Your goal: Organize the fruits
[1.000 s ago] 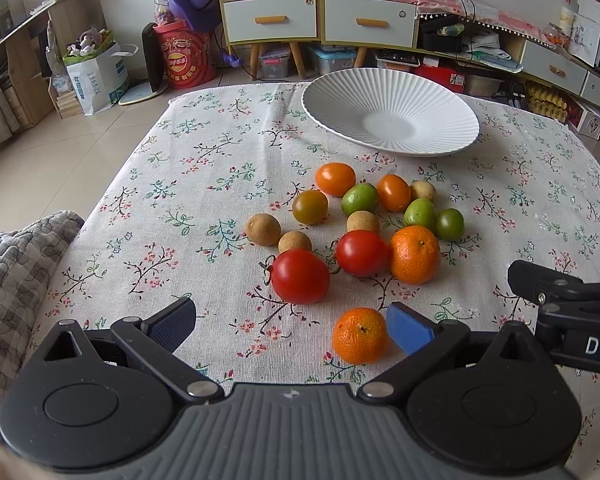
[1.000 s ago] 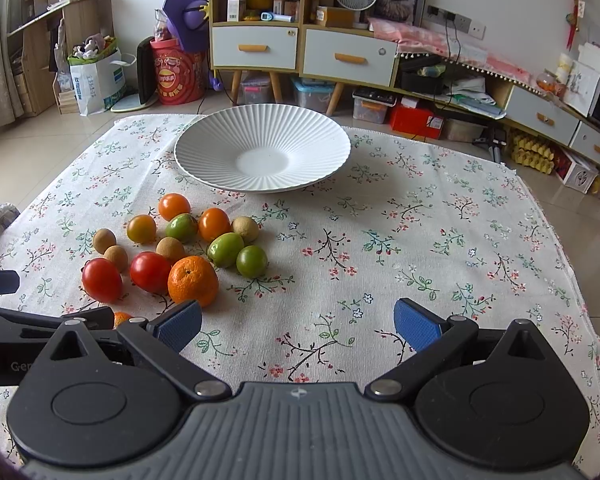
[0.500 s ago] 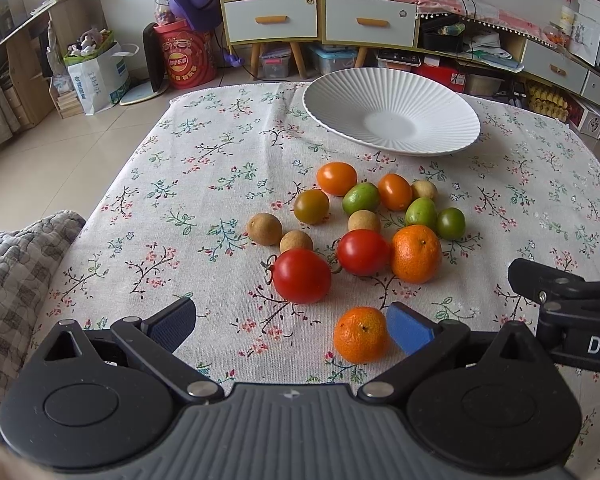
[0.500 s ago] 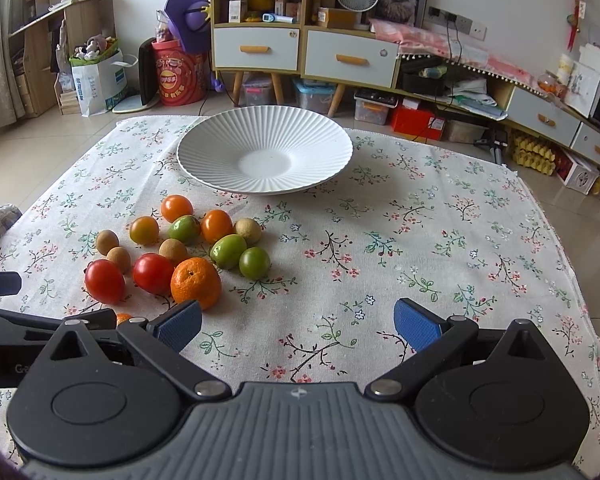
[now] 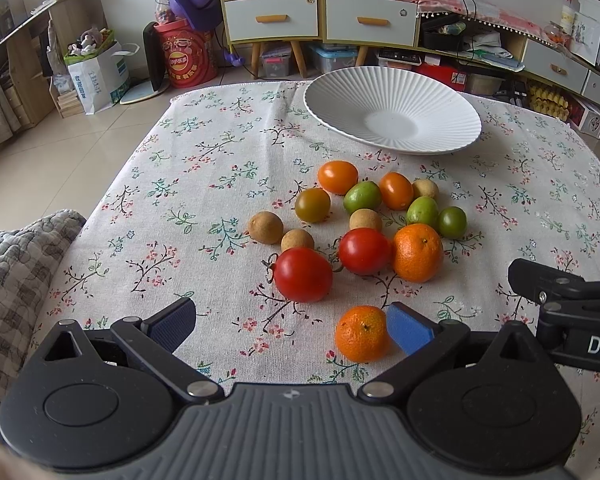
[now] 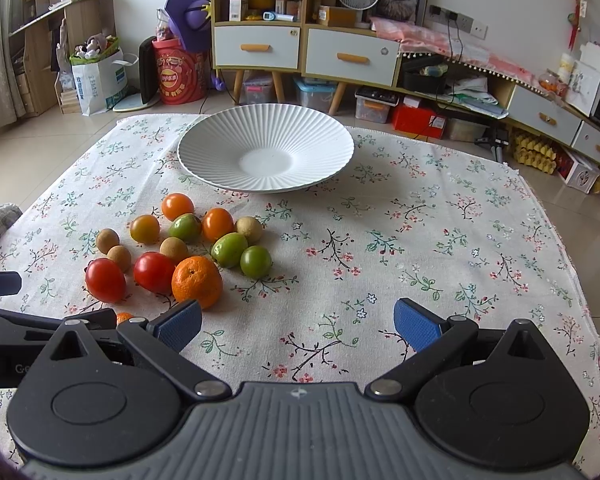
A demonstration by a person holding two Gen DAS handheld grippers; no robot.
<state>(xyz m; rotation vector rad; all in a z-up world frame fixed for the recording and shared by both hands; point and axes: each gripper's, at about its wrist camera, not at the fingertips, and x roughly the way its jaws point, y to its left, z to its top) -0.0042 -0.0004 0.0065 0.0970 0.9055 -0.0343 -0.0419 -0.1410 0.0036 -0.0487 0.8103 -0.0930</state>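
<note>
A cluster of fruits lies on the floral cloth: two red tomatoes, a large orange, green and orange small fruits, brown longans. A small mandarin sits apart, just inside my left gripper's right finger. My left gripper is open and empty, low over the cloth. A white ribbed plate stands empty beyond the fruits. In the right wrist view, my right gripper is open and empty, right of the cluster, with the large orange by its left finger and the plate ahead.
The floral cloth covers the table, its edges near the floor on the far and right sides. A checked cushion lies at the left. Cabinets, boxes and a red bucket stand on the floor behind.
Both views have shifted slightly forward towards the fruits. No fruit has moved and both grippers stay open.
</note>
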